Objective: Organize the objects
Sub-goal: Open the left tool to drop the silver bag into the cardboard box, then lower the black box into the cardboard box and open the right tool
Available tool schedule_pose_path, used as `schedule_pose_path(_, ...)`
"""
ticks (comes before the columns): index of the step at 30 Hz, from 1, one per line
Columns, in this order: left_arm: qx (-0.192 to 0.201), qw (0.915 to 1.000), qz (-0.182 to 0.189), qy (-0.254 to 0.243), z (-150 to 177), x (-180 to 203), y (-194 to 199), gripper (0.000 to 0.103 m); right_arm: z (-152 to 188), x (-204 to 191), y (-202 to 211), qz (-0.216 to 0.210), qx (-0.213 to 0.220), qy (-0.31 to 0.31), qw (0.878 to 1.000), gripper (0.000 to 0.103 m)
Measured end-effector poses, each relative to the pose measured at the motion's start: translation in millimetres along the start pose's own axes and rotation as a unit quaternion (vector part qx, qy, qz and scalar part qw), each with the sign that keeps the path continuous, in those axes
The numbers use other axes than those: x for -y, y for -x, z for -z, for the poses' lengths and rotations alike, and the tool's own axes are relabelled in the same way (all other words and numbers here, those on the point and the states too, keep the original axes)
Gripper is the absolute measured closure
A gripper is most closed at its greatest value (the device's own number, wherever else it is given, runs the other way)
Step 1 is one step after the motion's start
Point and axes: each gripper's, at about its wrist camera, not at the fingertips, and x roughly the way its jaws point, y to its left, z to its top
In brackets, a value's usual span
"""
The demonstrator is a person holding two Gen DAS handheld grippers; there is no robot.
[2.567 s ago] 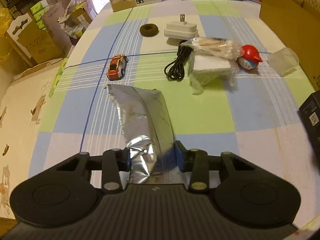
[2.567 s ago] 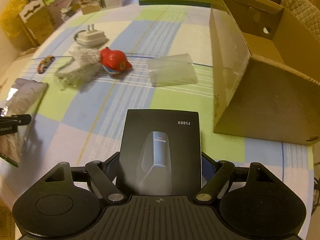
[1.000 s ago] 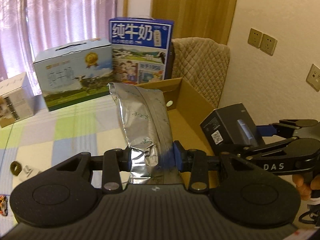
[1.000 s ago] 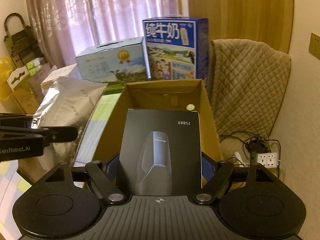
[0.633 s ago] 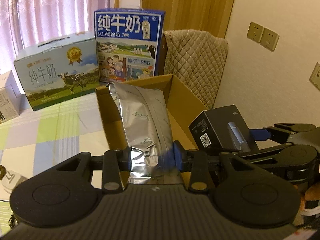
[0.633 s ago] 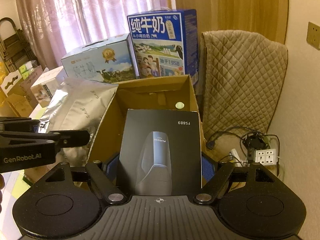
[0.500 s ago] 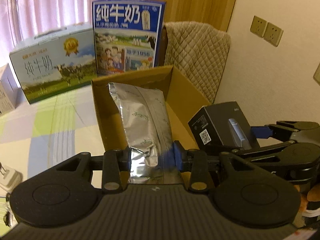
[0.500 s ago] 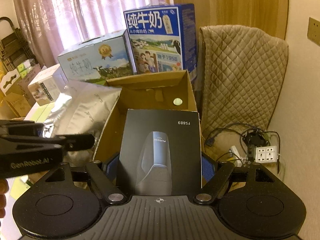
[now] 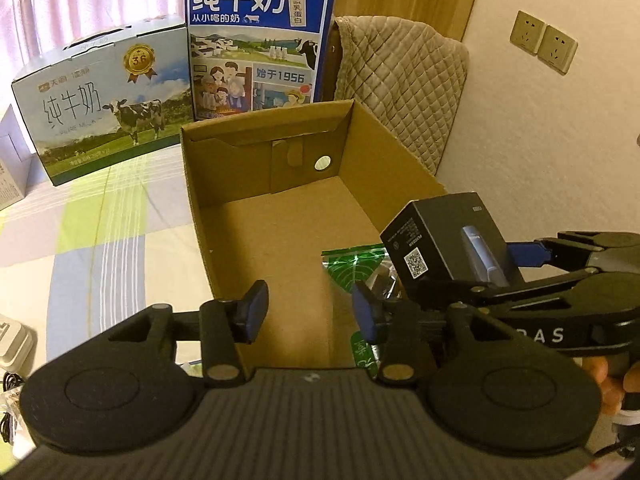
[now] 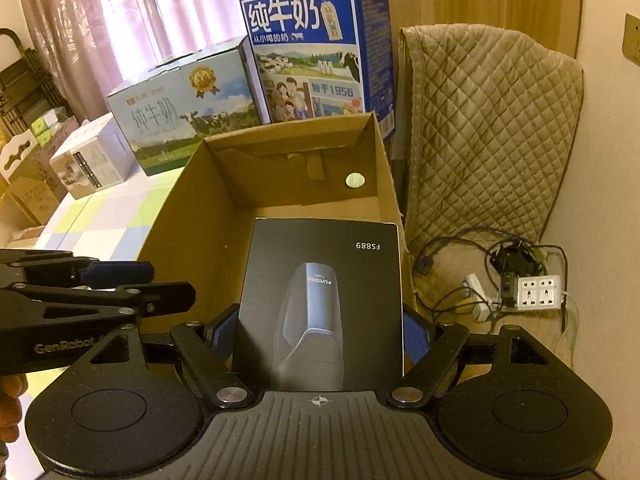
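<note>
Left gripper (image 9: 306, 312) above the near end of the open cardboard box (image 9: 200, 184), jaws spread apart, nothing between the blue pads. Green-and-silver pouch (image 9: 352, 266) down inside the box, against its right wall near the front corner, partly hidden behind the right finger and the black carton. Rest of the box floor bare brown card, a round hole (image 9: 323, 163) in the far wall.

Right gripper (image 10: 320, 330) clamped on a black carton (image 10: 326, 304) marked FS889, held over the right wall of the box, near the front; same carton (image 9: 448, 240) seen from the left wrist, tilted, QR code on its end face. Fingertips of a hand (image 9: 606, 380) visible at the right gripper's handle.

Behind the box, at the far edge of the checked tablecloth (image 9: 100, 240): a tall blue milk carton case (image 9: 256, 36) upright, and a pale milk case (image 9: 104, 92) with a cow to its left. Quilted chair cover (image 10: 488, 128) beside the box's right wall; power strip (image 10: 538, 292) and cables on the floor below.
</note>
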Motion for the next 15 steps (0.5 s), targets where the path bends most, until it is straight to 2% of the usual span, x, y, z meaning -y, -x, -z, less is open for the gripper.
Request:
schedule_pose_path(7, 0.002, 0.9999, -0.010, 0.002, 0.2, -5.0, 3.0, 0.056, -1.2, -1.6, -3.0, -0.003, 0.001, 0.001, 1.000, 0.026)
schedule_pose_path(11, 0.005, 0.9998, -0.017, 0.003, 0.5, -7.9, 5.0, 0.046, -2.2, -1.4, -4.4, 0.002, 0.003, -0.003, 1.000, 0.025)
schedule_pose_path(15, 0.007, 0.9997, -0.021, 0.005, 1.0, -10.4, 6.6, 0.041, -2.6, -0.4, -5.7, -0.001, 0.003, -0.006, 1.000, 0.025)
